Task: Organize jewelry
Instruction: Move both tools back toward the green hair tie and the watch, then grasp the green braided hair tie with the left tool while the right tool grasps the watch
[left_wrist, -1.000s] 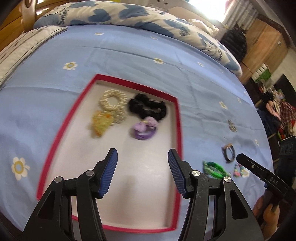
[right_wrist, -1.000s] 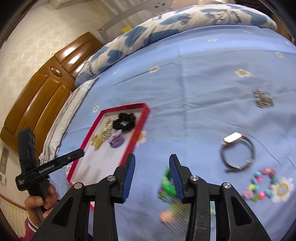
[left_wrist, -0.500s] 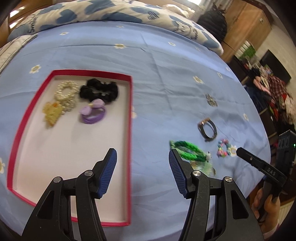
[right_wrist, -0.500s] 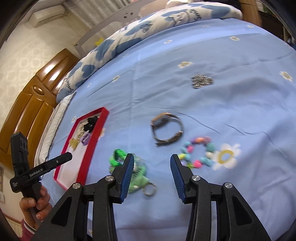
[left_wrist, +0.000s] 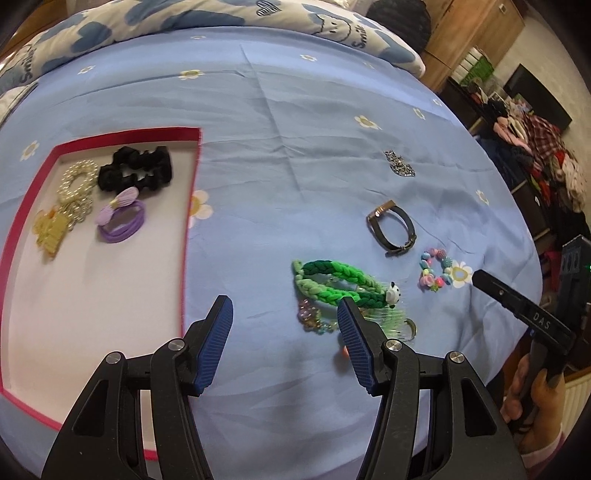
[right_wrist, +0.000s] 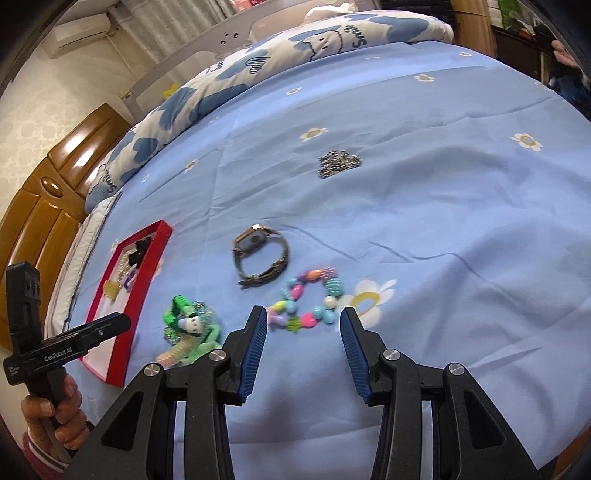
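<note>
Right wrist view: both grippers (right_wrist: 300, 349) (left_wrist: 283, 345) agape, empty; bare sheet (right_wrist: 443, 221) beyond bead bracelet (right_wrist: 306, 299)

I see a light-blue bedsheet (left_wrist: 314, 122) dotted with white, yellow-centred flowers. Tray (left_wrist: 186, 206): red rim, white floor. Inside it: black scrunchie (left_wrist: 135, 173), lilac hair tie (left_wrist: 122, 221), pearl-white bracelet (left_wrist: 75, 181), amber-yellow clip (left_wrist: 50, 230). On the sheet: braided two-tone green band (left_wrist: 332, 282), pastel multicoloured bead bracelet (right_wrist: 304, 299), dark-strapped watch (left_wrist: 393, 229). Both grippers' pads (right_wrist: 255, 347) are ribbed blue.
</note>
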